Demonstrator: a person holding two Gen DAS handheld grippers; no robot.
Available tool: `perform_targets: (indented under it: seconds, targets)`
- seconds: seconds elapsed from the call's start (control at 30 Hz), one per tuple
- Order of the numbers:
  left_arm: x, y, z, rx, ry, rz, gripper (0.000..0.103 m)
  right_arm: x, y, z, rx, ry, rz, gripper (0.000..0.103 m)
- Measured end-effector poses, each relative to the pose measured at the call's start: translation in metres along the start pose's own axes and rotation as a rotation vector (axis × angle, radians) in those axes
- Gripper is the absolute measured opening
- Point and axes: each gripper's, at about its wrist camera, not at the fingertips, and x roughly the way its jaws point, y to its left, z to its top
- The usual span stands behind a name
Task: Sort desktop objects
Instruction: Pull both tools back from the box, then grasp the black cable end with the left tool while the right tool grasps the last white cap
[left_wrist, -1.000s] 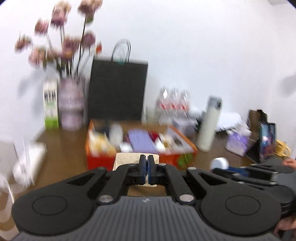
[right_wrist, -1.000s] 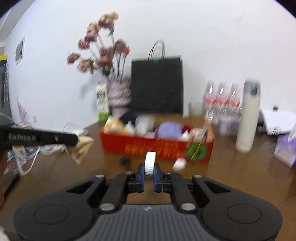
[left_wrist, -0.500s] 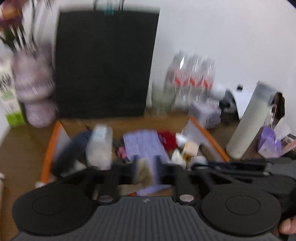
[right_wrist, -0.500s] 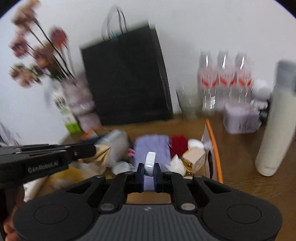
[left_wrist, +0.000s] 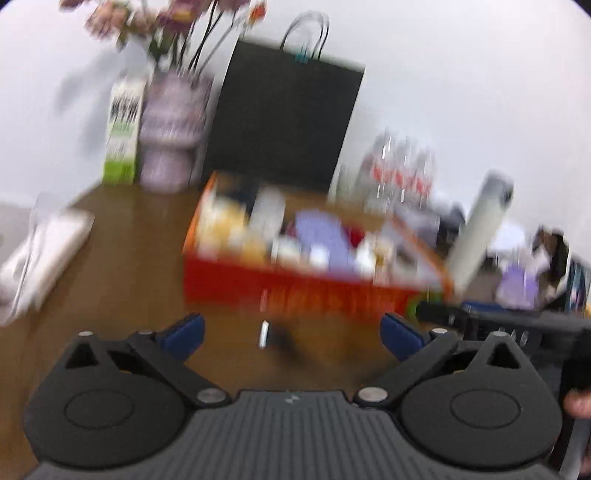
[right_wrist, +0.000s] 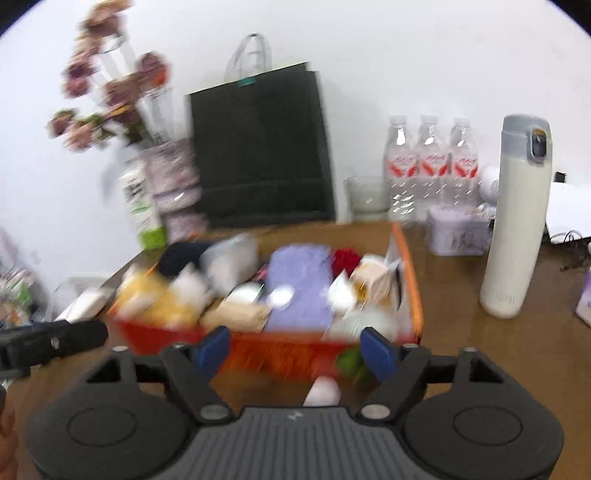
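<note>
A red-orange box (left_wrist: 295, 291) (right_wrist: 280, 350) full of small items stands on the brown desk. My left gripper (left_wrist: 291, 334) is open and empty, in front of the box. A small silver and black object (left_wrist: 266, 334) lies on the desk between its fingers. My right gripper (right_wrist: 295, 349) is open and empty at the box's near wall. A small white round object (right_wrist: 280, 295) lies on a purple cloth (right_wrist: 299, 288) in the box. A small white object (right_wrist: 323, 392) lies on the desk just before the gripper body. Both views are blurred.
A black paper bag (right_wrist: 258, 147), a flower vase (right_wrist: 177, 188), a green-white carton (right_wrist: 142, 206), several water bottles (right_wrist: 430, 162), a purple tin (right_wrist: 458, 232) and a tall white flask (right_wrist: 515, 221) stand behind and right of the box. A white item (left_wrist: 40, 251) lies left.
Both grippers have opened. The left let go of the beige packet and the right let go of the white round object, both over the box. Both have pulled back from it.
</note>
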Motion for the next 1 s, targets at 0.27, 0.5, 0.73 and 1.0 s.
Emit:
perform_targets:
  seconds: [0.27, 0.5, 0.73, 1.0]
  targets:
    - [-0.019, 0.015, -0.069, 0.059, 0.096, 0.133, 0.103, -0.034, 0.031, -0.089, -0.029, 0.106, 0.004, 0.079]
    - [-0.030, 0.004, -0.089, 0.162, 0.082, 0.160, 0.103, -0.053, 0.046, -0.116, -0.076, 0.094, -0.021, 0.084]
    - [-0.022, 0.001, -0.077, 0.155, 0.071, 0.110, 0.103, -0.049, 0.035, -0.109, -0.018, 0.078, -0.056, 0.084]
    - [0.053, -0.012, -0.015, 0.120, 0.154, 0.007, 0.089, 0.020, 0.002, -0.033, -0.029, 0.053, -0.105, 0.076]
